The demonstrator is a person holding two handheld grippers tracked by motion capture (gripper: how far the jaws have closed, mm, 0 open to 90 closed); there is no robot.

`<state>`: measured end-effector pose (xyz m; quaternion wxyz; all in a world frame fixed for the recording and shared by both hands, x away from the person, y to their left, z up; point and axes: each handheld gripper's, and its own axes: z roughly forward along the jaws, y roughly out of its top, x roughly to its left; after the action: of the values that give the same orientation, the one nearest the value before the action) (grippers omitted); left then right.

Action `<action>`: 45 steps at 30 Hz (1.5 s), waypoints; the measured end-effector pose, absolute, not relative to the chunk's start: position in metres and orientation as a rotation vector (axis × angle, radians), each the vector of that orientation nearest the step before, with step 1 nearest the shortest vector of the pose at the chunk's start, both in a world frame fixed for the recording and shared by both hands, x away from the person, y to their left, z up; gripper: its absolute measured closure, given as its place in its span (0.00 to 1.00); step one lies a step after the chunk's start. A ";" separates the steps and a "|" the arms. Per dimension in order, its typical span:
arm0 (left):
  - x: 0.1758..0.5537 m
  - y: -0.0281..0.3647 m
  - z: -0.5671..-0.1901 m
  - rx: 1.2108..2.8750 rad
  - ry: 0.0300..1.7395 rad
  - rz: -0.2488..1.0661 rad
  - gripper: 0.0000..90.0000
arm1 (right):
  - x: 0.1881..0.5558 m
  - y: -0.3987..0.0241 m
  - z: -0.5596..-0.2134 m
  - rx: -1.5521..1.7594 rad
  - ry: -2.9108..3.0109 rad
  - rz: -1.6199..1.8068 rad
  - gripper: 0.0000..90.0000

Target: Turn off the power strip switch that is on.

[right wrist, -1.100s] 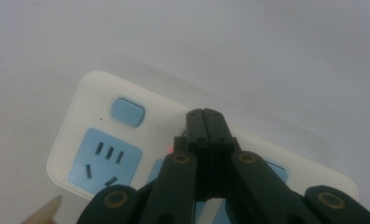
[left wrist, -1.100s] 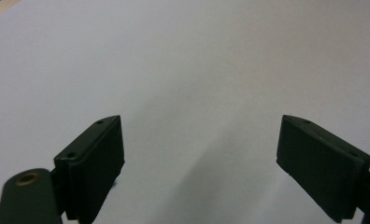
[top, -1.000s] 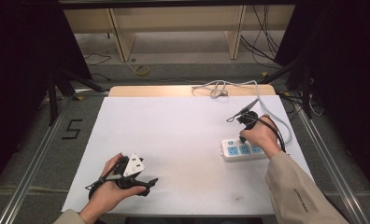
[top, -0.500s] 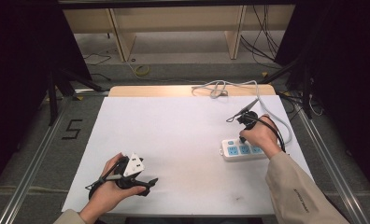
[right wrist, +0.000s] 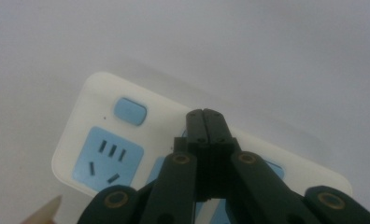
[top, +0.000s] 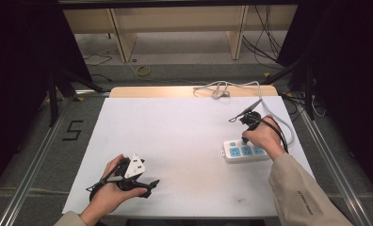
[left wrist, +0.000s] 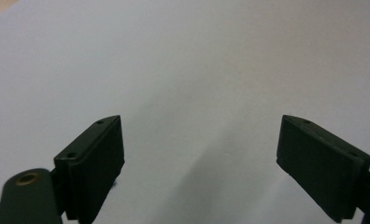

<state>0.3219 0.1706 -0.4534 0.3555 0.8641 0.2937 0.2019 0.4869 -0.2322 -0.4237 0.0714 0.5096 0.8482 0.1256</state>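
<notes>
Black and spread wide with nothing between them, the jaws of our left gripper (top: 147, 184) rest near the front edge of the white table (top: 175, 136), left of its middle. Farther back, near the right edge, our right gripper (right wrist: 204, 122) has its jaws pressed together, their tips over the white power strip (top: 245, 151) with blue sockets. Beyond it, a grey cable (top: 222, 87) lies at the far edge.

left gripper (top: 149, 184) | jaws wide apart | right gripper (right wrist: 205, 119) | jaws pressed together, pointing down
</notes>
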 end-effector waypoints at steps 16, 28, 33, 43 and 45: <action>0.323 0.170 -0.453 2.235 0.758 0.523 0.16 | 0.477 -0.234 -0.414 1.464 2.469 0.567 0.98; 0.322 0.171 -0.453 2.225 0.766 0.524 0.16 | 0.469 -0.232 -0.408 1.401 2.419 0.692 0.90; 0.322 0.171 -0.453 2.224 0.765 0.523 0.16 | 0.467 -0.234 -0.410 1.400 2.402 0.721 0.86; 0.322 0.171 -0.453 2.226 0.766 0.524 0.16 | 0.462 -0.237 -0.411 1.397 2.372 0.752 0.84; 0.322 0.171 -0.453 2.227 0.764 0.526 0.17 | 0.461 -0.237 -0.410 1.386 2.364 0.762 0.84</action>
<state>0.3225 0.1706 -0.4533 0.3567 0.8625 0.2958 0.2036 0.4613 -0.2369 -0.4099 0.1482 0.4819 0.8220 0.2650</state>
